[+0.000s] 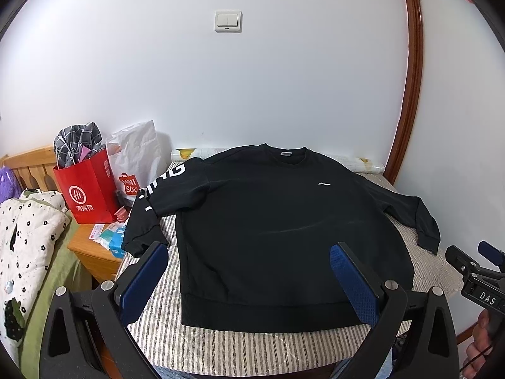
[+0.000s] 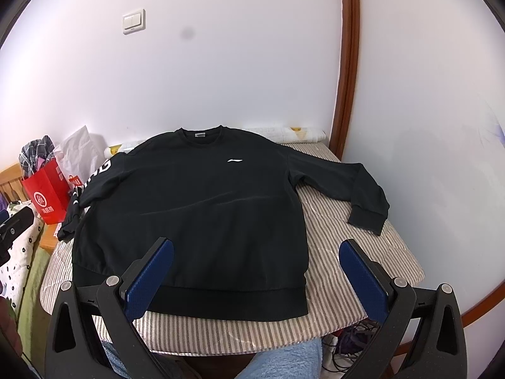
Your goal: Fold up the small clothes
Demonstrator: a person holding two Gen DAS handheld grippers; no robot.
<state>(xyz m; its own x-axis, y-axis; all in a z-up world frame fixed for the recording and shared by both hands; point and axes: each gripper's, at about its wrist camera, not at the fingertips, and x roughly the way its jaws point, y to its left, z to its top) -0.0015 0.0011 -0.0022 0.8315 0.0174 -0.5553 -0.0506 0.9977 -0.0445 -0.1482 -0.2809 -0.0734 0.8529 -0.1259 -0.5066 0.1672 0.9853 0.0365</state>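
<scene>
A black sweatshirt (image 1: 271,230) (image 2: 195,218) lies flat and face up on a striped padded table (image 1: 221,350) (image 2: 353,252), collar toward the wall. Its left sleeve with white letters (image 1: 151,202) hangs over the table's left edge. The right sleeve (image 2: 356,186) lies spread toward the right edge. My left gripper (image 1: 249,252) hovers open above the near hem, nothing between its blue pads. My right gripper (image 2: 256,249) is open too, over the hem's right part. The right gripper also shows in the left wrist view (image 1: 473,255), beside the cuff.
A red paper bag (image 1: 86,189) with checked cloth and a white bag (image 1: 135,154) stand on a wooden nightstand (image 1: 94,252) at the left. A spotted quilt (image 1: 22,237) lies further left. The white wall and a brown door frame (image 2: 347,63) close the back. Cables (image 2: 350,344) lie under the table.
</scene>
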